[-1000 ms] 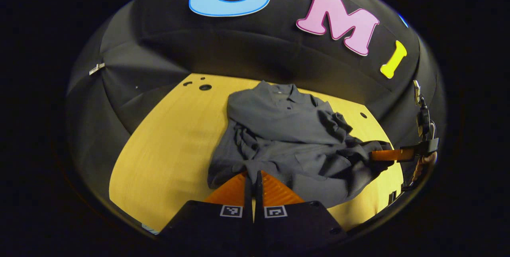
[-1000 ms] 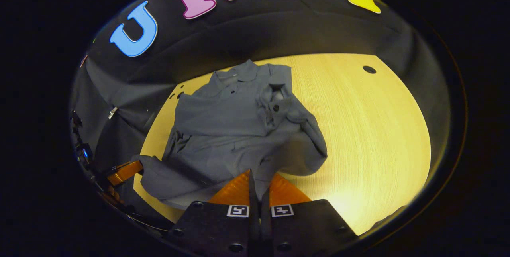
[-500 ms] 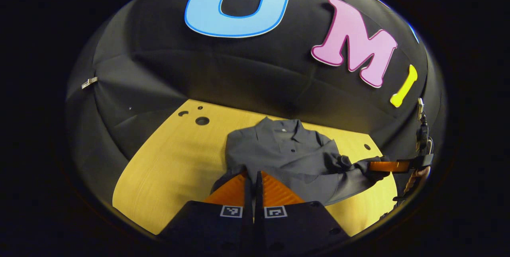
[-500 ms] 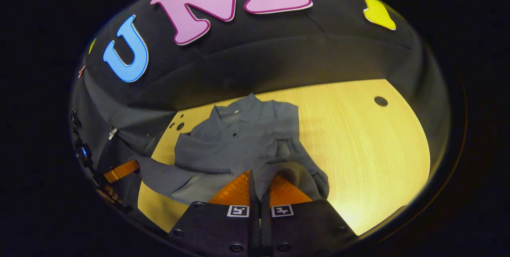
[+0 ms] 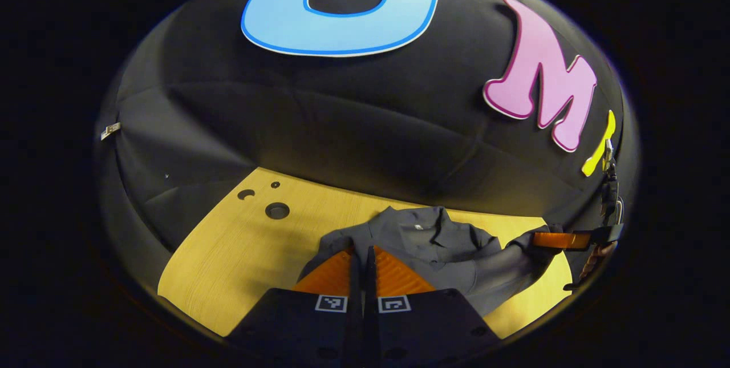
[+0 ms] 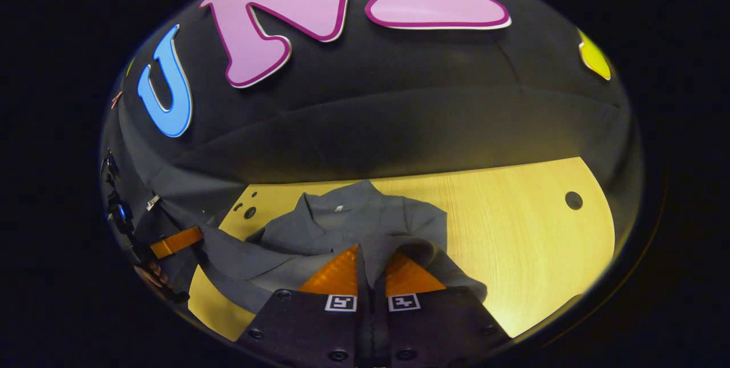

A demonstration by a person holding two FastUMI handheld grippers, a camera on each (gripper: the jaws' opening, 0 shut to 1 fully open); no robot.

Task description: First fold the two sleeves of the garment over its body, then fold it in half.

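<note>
A grey collared shirt (image 5: 439,239) lies on the yellow wooden table (image 5: 228,265), its collar (image 6: 336,214) toward the back wall. My left gripper (image 5: 363,249) is shut on the shirt's near edge, with cloth running out from between its fingers. My right gripper (image 6: 369,249) is shut on the same edge farther along, and a fold of cloth drapes over its fingers. The lifted edge hangs low over the shirt's body, close to the collar. In the left gripper view the right gripper's fingers (image 5: 562,239) pinch cloth at the far right. The left gripper's fingers (image 6: 177,242) sit at the left in the right gripper view.
The black cloth wall rises just behind the table. Round holes (image 5: 277,210) mark the table's back left, and another hole (image 6: 573,200) sits at the right. Bare table (image 6: 513,242) stretches to the right of the shirt. A hand (image 5: 593,257) holds the right gripper.
Both grippers have carried the shirt's near edge forward over its body toward the collar. The wall looms larger and less of the shirt's body shows.
</note>
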